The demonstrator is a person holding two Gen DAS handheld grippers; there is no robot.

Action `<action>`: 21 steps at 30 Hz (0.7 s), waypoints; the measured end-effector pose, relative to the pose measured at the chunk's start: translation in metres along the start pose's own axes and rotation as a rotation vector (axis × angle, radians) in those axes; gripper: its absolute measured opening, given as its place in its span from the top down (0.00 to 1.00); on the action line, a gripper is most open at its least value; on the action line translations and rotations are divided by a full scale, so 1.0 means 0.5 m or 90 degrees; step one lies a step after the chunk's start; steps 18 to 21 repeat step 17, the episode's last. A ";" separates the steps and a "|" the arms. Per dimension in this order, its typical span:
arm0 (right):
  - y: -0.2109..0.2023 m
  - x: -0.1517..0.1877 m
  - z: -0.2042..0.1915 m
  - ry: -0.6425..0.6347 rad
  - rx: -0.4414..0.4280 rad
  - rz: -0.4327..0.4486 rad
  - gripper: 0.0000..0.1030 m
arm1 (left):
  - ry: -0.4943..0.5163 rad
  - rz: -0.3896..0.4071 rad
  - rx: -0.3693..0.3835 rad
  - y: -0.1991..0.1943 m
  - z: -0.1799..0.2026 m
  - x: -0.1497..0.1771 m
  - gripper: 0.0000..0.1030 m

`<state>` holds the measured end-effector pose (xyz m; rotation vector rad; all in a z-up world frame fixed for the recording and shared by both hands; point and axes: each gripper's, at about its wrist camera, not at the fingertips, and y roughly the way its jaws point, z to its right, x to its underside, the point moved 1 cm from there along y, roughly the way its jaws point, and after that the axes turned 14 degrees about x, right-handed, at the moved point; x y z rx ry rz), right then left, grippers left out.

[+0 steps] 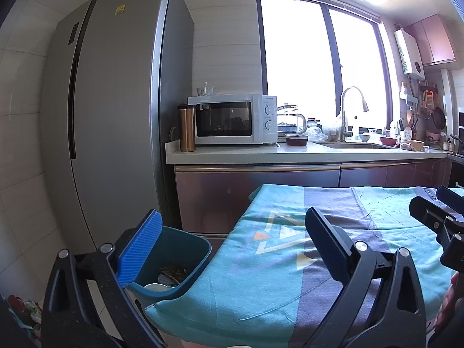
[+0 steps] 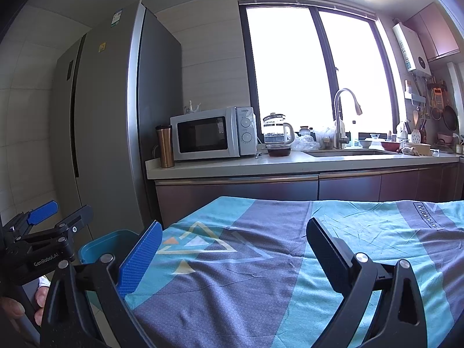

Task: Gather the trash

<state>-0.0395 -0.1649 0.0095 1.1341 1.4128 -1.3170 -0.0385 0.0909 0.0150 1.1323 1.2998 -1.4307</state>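
Observation:
A teal trash bin (image 1: 185,261) stands on the floor at the left end of the table, with dark scraps and something white inside. The right wrist view shows only its rim (image 2: 104,242), behind my fingers. My left gripper (image 1: 232,249) hangs open above the table's left edge, its blue-padded finger (image 1: 140,249) over the bin, nothing between the fingers. My right gripper (image 2: 232,256) is open and empty above the cloth. The left gripper (image 2: 58,214) also appears at the left of the right wrist view, held by a hand (image 2: 40,298). No loose trash shows on the cloth.
A teal and grey patterned cloth (image 2: 261,275) covers the table. A tall grey fridge (image 1: 116,116) stands at the left. Behind, a counter (image 1: 290,153) carries a microwave (image 1: 232,119), a copper tumbler, a kettle, a dark bowl and a sink. Some coloured litter (image 1: 26,313) lies on the floor at the lower left.

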 end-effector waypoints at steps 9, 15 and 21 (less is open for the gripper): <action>0.008 0.001 0.013 0.009 0.004 -0.004 0.07 | 0.024 -0.008 0.022 0.025 0.026 0.007 0.06; 0.024 0.007 0.043 0.015 0.025 -0.022 0.07 | 0.002 -0.078 0.064 0.089 0.038 0.019 0.06; 0.035 0.008 0.063 0.018 0.033 -0.036 0.07 | -0.007 -0.119 0.079 0.132 0.041 0.028 0.06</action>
